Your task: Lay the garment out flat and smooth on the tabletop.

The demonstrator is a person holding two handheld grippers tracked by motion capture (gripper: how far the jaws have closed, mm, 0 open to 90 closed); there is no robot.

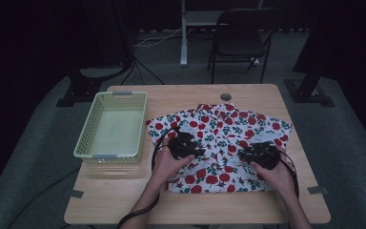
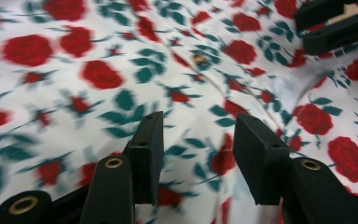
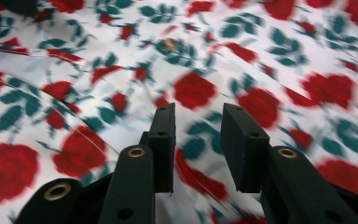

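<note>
Hovering: I hold both tools over the white rose-printed fabric shirt (image 1: pixel 219 143) on the wooden worktop (image 1: pixel 124 200).
Left tool (image 2: pixel 198 151): parted, nothing gripped, shirt beneath.
Right tool (image 3: pixel 198 147): narrower gap, nothing gripped, shirt beneath.

Blurred rose print on shirt (image 3: pixel 261 56)

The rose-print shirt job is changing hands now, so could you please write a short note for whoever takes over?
Left tool: open, over the shirt's left half, nothing gripped.
Right tool: open, over the right half, nothing gripped.
Shirt: spread flat on the table, sleeves out, buttoned front up.
Basket: empty, left of the shirt.
Done: shirt laid out.
Left: probably folding it, then perhaps into the basket.
</note>
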